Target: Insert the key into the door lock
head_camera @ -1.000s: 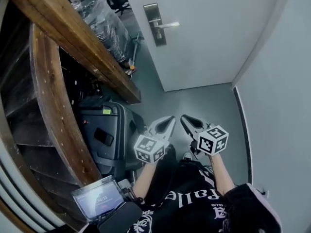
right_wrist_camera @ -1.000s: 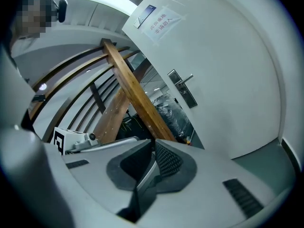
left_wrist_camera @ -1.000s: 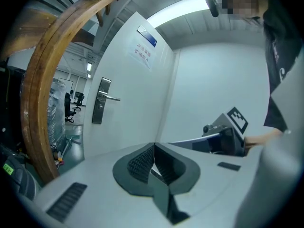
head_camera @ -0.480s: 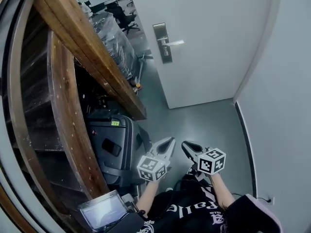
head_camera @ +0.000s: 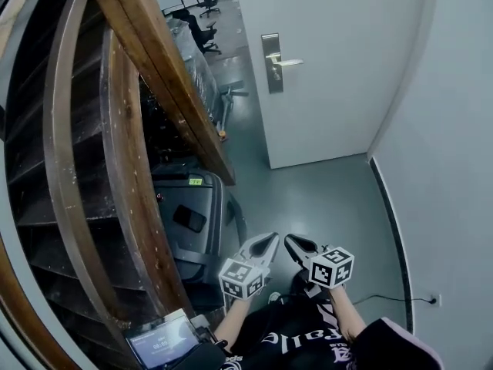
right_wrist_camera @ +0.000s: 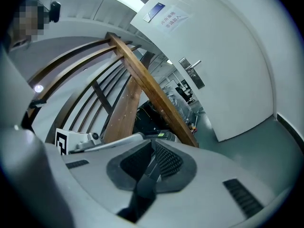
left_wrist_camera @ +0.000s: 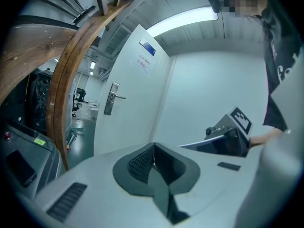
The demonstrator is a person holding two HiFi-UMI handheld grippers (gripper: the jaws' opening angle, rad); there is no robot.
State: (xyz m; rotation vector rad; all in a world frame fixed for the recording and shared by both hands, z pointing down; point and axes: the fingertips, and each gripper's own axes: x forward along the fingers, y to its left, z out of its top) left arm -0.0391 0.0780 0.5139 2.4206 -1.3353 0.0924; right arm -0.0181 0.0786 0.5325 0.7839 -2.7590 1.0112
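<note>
The white door [head_camera: 339, 68] stands ahead, with a metal lock plate and lever handle [head_camera: 272, 62] on its left side. The same lock plate [left_wrist_camera: 110, 99] shows small and far in the left gripper view, and the lock plate [right_wrist_camera: 191, 72] also appears in the right gripper view. My left gripper [head_camera: 266, 243] and right gripper [head_camera: 296, 245] hang side by side low in the head view, close to my body and far from the door. Both have their jaws closed together. No key shows in any view.
A curved wooden stair rail [head_camera: 166, 75] and stair side [head_camera: 131, 206] fill the left. A black case [head_camera: 189, 222] stands under them. The grey wall [head_camera: 447, 129] closes the right, with a wall socket and cable [head_camera: 431, 300] low down. A small screen [head_camera: 162, 339] sits at bottom left.
The head view has shifted: the door and lock now sit further right and higher, and more of the stairs shows. Both grippers stay shut and side by side, slightly lower in frame.
</note>
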